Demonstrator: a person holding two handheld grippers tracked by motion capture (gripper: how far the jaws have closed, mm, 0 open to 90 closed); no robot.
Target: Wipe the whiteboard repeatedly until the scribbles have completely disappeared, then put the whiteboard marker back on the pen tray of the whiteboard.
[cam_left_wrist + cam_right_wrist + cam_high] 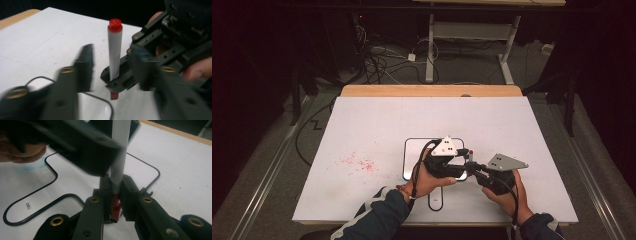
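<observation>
You held a white marker (115,53) straight up over the tabletop (377,120), near your side of it. It had a red cap on top and a red end at the bottom. It stood just above the white board (412,150) with the black line around its edge, which lay flat on the tabletop.

The bottom of the marker was partly hidden between the black fingers of your right tongs. In the left gripper view your own two black fingers were blurry, so their edges were hard to make out. In the high view the marker was only a tiny red dot between your two hands. A small word was printed on the board, too small to read well.

Your right tongs (115,195) were squeezed narrow on the marker's low end, with both pads pressing on it. Your left tongs (112,67) stood partly open, one finger on each side of the marker and not touching it.

Some small red marks (359,163) were on the tabletop, well apart from your left hand (429,177).
</observation>
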